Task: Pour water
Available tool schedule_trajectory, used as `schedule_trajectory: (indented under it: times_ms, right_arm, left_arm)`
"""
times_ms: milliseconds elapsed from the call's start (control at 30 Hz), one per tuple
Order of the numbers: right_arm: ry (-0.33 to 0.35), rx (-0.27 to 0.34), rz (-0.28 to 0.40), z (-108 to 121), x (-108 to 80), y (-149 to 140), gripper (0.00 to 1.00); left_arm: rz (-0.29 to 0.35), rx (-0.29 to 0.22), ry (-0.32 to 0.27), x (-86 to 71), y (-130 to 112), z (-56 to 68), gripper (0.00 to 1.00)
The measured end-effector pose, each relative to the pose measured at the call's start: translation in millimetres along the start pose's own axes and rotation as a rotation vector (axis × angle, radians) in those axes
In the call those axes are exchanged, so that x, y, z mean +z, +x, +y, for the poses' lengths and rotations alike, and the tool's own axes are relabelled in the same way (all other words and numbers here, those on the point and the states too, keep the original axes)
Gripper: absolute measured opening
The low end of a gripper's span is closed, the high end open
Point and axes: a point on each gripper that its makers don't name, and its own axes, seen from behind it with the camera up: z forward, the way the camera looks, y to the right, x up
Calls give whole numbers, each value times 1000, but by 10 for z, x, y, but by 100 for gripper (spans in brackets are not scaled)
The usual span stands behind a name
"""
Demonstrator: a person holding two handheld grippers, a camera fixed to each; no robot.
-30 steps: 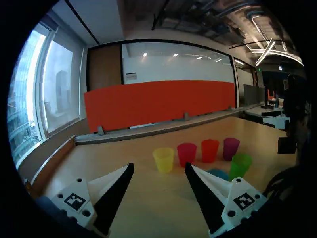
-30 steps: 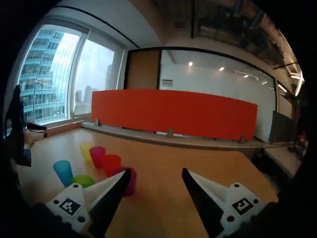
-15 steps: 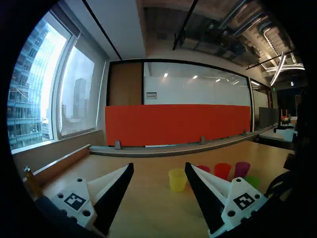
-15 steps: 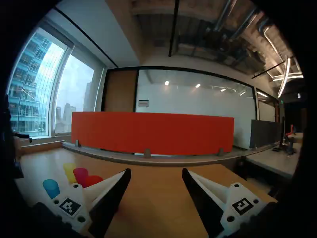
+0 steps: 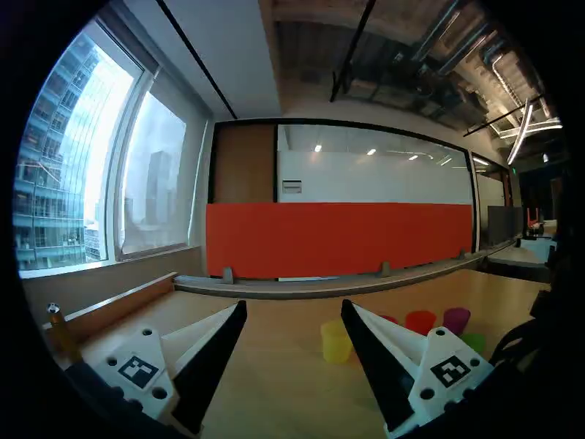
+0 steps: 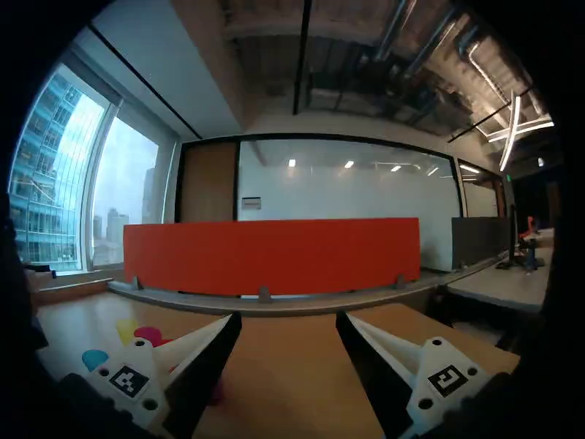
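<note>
Left gripper view: left gripper has its fingers spread wide with nothing between them, held low over the wooden table. The cups stand upright in the lower right of the frame, beyond the right finger. The yellow cup is just left of that finger. The pink cup is mostly hidden behind it (only a sliver of rim shows). Further right are the orange cup and the purple cup, with the green cup low beside the finger body. I can't tell what any cup holds. Past the cups, an orange partition runs along the table's far edge. A tall window is at the left and a glass wall is above the partition. Right gripper view: right gripper is also spread and gripping nothing, over the same table. Here the cups sit in the lower left of the frame, well clear of the gap. The blue cup is nearest, with the yellow and pink cups behind it, all partly covered by the left finger. The partition crosses mid-frame, and a neighbouring desk is at the right. Strip lights are in the upper right.
</note>
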Motion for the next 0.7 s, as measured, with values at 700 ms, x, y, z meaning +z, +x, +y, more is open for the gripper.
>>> schedule_trajectory:
  times_ms: [700]
  right_arm:
    - [-10, 16, 13, 48, -58, 48, 100]
  left_arm:
    - [40, 32, 31, 74, -237, 46, 96]
